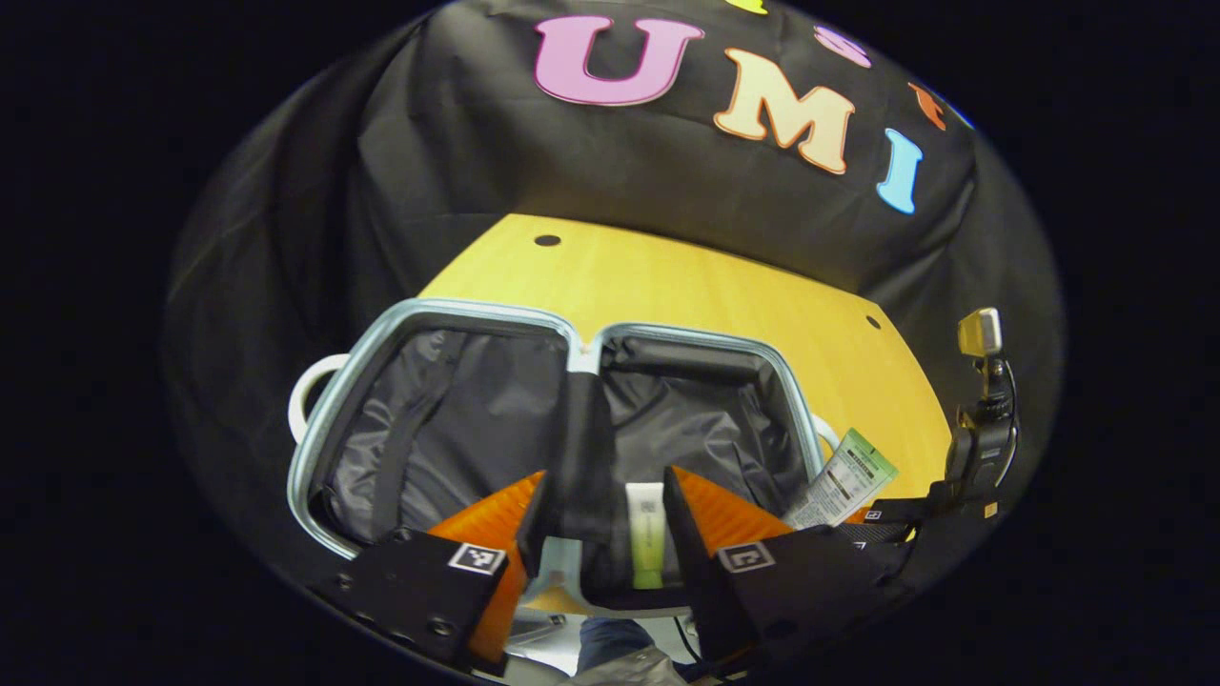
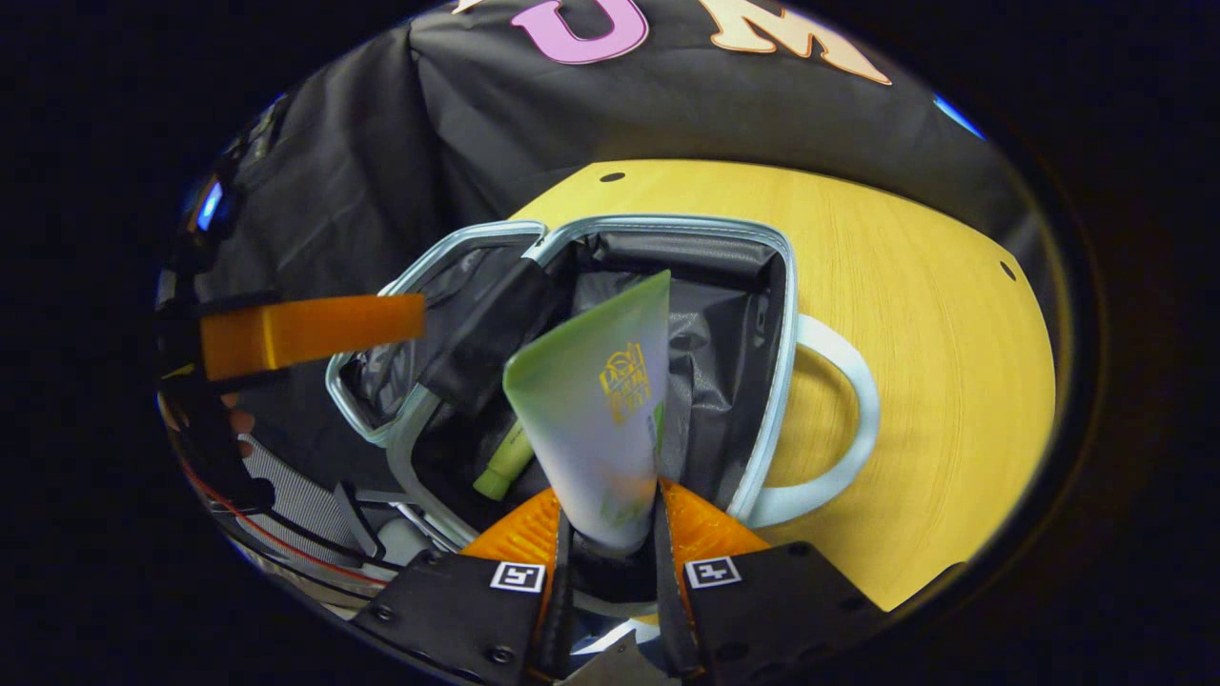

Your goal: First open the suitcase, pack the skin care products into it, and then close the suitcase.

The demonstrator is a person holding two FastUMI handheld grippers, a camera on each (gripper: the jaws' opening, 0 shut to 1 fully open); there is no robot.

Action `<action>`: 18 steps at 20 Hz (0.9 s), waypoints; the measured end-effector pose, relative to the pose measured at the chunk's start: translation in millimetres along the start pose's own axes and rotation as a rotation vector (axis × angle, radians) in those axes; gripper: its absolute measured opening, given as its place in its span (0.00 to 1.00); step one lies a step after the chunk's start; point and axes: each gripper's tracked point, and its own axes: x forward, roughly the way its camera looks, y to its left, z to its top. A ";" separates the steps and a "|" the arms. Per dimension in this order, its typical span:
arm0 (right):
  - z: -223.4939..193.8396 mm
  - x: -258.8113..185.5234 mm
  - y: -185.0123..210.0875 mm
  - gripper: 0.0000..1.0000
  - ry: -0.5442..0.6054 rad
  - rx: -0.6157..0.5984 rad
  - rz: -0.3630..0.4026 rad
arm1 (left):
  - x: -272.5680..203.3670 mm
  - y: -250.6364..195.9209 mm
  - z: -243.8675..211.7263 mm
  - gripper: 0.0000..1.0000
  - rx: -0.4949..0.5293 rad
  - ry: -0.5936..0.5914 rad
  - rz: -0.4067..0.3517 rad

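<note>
Right gripper view: right gripper (image 2: 610, 534) clamps green tube (image 2: 596, 419) over open suitcase (image 2: 777, 314) on yellow wooden table (image 2: 944, 333), black cloth wall (image 2: 381, 143) behind. Left gripper (image 1: 602, 519) spread, empty.

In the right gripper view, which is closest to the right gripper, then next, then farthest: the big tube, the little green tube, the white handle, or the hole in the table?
1. Big tube: held between the right gripper fingers.
2. Little green tube: just left, inside the suitcase.
3. White handle: to the right, outside the suitcase.
4. Hole: far edge of the table.
</note>
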 end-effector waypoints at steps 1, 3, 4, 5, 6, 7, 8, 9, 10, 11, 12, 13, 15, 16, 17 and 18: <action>-0.8 3.3 0.1 0.39 0.014 0.011 -0.014 | -3.5 10.6 2.9 0.75 0.006 -0.018 0.017; -1.5 10.3 0.0 0.35 0.044 0.041 -0.039 | -11.4 36.5 10.5 0.83 0.013 -0.044 0.056; -0.8 14.6 0.0 0.35 0.058 0.059 -0.048 | -16.3 48.1 12.3 0.84 0.008 -0.041 0.078; -1.6 16.3 -0.3 0.35 0.068 0.078 -0.057 | -19.4 60.0 15.0 0.84 -0.002 -0.046 0.094; -0.7 17.9 0.6 0.36 0.071 0.094 -0.059 | -20.3 74.1 16.3 0.84 -0.016 -0.047 0.115; -0.4 19.5 0.7 0.37 0.072 0.103 -0.059 | -19.8 87.8 18.1 0.84 -0.030 -0.051 0.134; -1.1 18.4 0.9 0.39 0.072 0.104 -0.060 | -18.8 102.8 19.4 0.85 -0.047 -0.062 0.166; -0.7 17.3 1.3 0.41 0.067 0.102 -0.059 | -20.4 121.0 22.3 0.85 -0.068 -0.072 0.197; 1.1 17.4 3.8 0.46 0.061 0.104 -0.051 | -21.1 136.0 26.0 0.88 -0.090 -0.084 0.220; 5.6 19.3 3.2 0.43 0.044 0.106 -0.053 | -19.4 149.2 29.2 0.91 -0.111 -0.089 0.242; 11.5 15.9 10.6 0.57 0.021 0.120 -0.027 | -14.9 149.7 43.7 0.95 -0.132 -0.094 0.263; 17.8 14.5 16.6 0.71 0.000 0.127 -0.007 | -14.1 163.8 44.9 0.94 -0.148 -0.098 0.282; 29.2 6.7 10.0 1.00 -0.035 0.075 -0.037 | -11.3 189.2 43.9 0.95 -0.170 -0.101 0.319; 35.3 6.9 10.4 0.98 -0.059 0.067 -0.039 | -10.6 200.3 43.5 0.95 -0.180 -0.099 0.333; 42.7 3.3 11.3 0.98 -0.085 0.074 -0.036 | -9.0 210.8 42.3 0.95 -0.192 -0.094 0.347; 50.8 -1.4 10.5 0.92 -0.116 0.087 -0.038 | -5.9 220.6 40.4 0.95 -0.198 -0.088 0.361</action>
